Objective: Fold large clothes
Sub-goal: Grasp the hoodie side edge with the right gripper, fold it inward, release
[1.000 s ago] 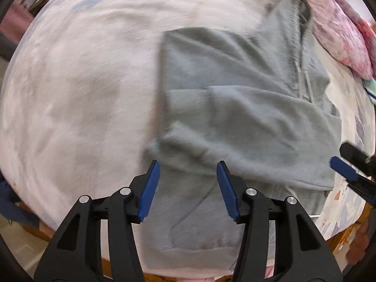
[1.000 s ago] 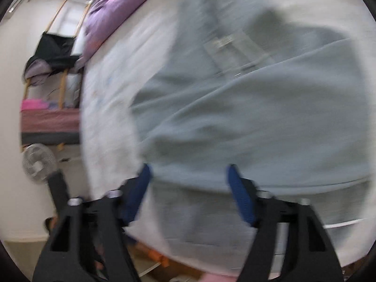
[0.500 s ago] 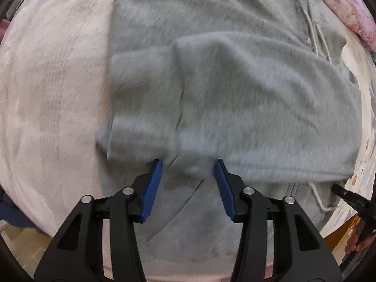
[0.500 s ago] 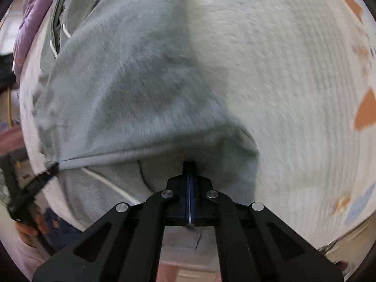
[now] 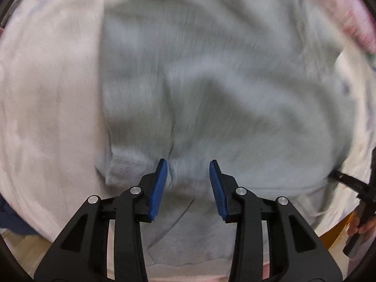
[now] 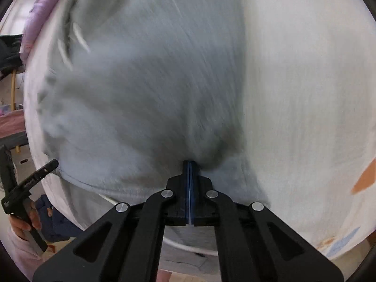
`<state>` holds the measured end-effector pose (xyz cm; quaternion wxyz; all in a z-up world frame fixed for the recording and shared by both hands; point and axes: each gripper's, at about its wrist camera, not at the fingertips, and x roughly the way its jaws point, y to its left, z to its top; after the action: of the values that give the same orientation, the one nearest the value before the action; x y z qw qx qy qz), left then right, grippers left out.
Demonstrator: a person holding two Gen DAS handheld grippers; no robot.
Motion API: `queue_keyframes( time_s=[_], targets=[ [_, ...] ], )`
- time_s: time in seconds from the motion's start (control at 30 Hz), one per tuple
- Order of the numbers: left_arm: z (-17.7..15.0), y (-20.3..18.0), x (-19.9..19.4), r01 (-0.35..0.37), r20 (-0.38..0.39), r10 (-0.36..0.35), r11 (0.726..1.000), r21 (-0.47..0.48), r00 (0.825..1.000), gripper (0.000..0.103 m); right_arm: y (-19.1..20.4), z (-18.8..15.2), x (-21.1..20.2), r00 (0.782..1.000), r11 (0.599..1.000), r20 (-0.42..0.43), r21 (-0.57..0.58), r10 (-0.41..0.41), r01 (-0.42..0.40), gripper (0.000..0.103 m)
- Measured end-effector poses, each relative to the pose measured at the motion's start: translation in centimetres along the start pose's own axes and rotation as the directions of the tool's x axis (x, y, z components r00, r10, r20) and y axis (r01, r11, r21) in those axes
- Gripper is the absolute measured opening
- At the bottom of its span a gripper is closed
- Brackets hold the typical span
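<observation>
My left gripper (image 5: 188, 183) and my right gripper (image 6: 190, 168) are both black with blue pads and silver rivets. The hoodie (image 5: 211, 82) under them is plain pale grey with a white drawstring (image 6: 108, 198). The bedsheet (image 5: 47, 94) is whitish, faintly pink on one side, and carries orange and light-blue patches (image 6: 363, 178) near its edge. A purple quilt (image 6: 40, 11) and a pink patterned blanket (image 5: 347, 16) lie beyond.
</observation>
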<state>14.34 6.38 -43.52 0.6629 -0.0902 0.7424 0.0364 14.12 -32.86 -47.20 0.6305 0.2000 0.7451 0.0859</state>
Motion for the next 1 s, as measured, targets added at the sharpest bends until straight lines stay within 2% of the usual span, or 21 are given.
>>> queue_keyframes(
  time_s=[0.03,0.07,0.13,0.2,0.3,0.4,0.5,0.57,0.6,0.67,0.7,0.73,0.8,0.9,1.0],
  targets=[
    [-0.6,-0.2,0.4,-0.015,0.015,0.015,1.0,0.028,1.0,0.036,-0.7,-0.6,-0.4,0.999,0.999,0.022,0.035,0.038,-0.039,0.0],
    [-0.9,-0.5,-0.1,-0.02,0.042,0.018,0.999,0.05,0.999,0.036,-1.1,-0.8,-0.6,0.999,0.997,0.011,0.063,0.046,-0.047,0.0],
    [-1.1,-0.7,-0.8,-0.017,0.039,0.015,0.999,0.048,0.999,0.037,-1.2,-1.3,-1.9,0.999,0.995,0.021,0.092,0.038,-0.04,0.001],
    [-0.7,-0.6,-2.0,-0.007,0.057,0.004,0.999,0.037,0.998,0.037,-0.5,-1.2,-3.9,0.997,0.998,0.072,0.049,0.042,-0.046,0.002],
    [1.1,-0.5,-4.3,-0.001,0.138,-0.003,1.0,0.027,0.99,0.037,0.4,0.4,-6.9,0.986,0.999,0.159,0.007,0.05,-0.052,0.002],
    [4.4,-0.1,-5.0,0.001,0.183,0.001,1.0,-0.008,0.983,0.037,1.2,4.6,-8.0,0.972,0.999,0.229,-0.004,0.05,-0.05,0.002],
    [7.2,0.4,-3.3,-0.018,0.169,0.024,0.999,-0.037,0.985,0.037,0.8,9.6,-7.6,0.965,1.0,0.263,0.016,0.014,-0.019,0.002],
    [8.8,1.0,-0.5,-0.013,0.127,0.021,0.998,-0.069,0.992,0.039,-0.3,12.5,-5.7,0.972,0.998,0.233,0.057,-0.011,-0.003,0.001],
    [9.1,1.1,-0.1,-0.004,0.13,0.014,0.997,-0.079,0.991,0.04,-0.8,13.9,-4.3,0.98,0.996,0.196,0.084,-0.039,0.023,0.0],
    [9.8,0.7,-0.3,-0.01,0.126,0.019,0.997,-0.073,0.992,0.04,-2.3,14.9,-3.4,0.984,0.985,0.173,0.164,0.033,-0.062,0.0],
    [9.9,0.5,-0.5,-0.011,0.131,0.019,0.998,-0.066,0.991,0.04,-2.5,14.8,-3.7,0.983,0.979,0.175,0.188,0.05,-0.083,0.0],
    [9.9,0.5,-0.7,-0.007,0.14,0.015,0.998,-0.058,0.99,0.039,-2.4,14.3,-4.2,0.984,0.981,0.175,0.182,0.037,-0.069,0.0],
    [10.4,-0.2,-1.1,-0.008,0.15,0.014,0.999,-0.04,0.989,0.039,-1.8,12.7,-5.0,0.985,0.986,0.17,0.165,-0.023,-0.006,0.0],
    [9.9,0.0,-1.4,-0.012,0.15,0.018,0.999,-0.046,0.988,0.039,-0.6,8.6,-6.1,0.982,0.993,0.185,0.104,0.043,-0.063,0.002],
    [9.1,0.4,-0.8,-0.01,0.153,0.019,0.998,-0.06,0.988,0.04,-0.8,4.9,-3.8,0.994,0.997,0.108,0.08,-0.012,0.003,0.002]
  ],
)
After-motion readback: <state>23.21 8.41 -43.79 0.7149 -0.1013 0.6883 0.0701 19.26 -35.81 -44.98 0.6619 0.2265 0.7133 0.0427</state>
